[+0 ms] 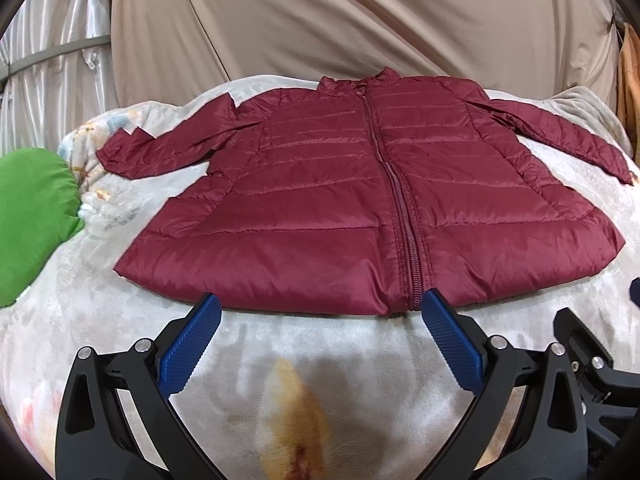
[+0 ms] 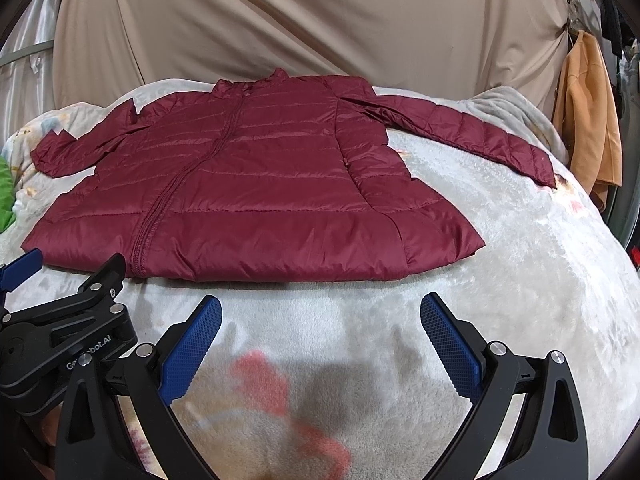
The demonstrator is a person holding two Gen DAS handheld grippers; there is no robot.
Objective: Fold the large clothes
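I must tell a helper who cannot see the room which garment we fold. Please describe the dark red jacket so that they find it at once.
Look at the pale fleece blanket covering the bed. The jacket lies flat in its middle, zipped, sleeves spread, hem toward both open grippers. It alone is dark red and quilted; the green cloth sits off to the left.

Your green cushion (image 1: 32,216) runs off the left edge, and the orange garment (image 2: 592,120) (far right) is partly cut off.
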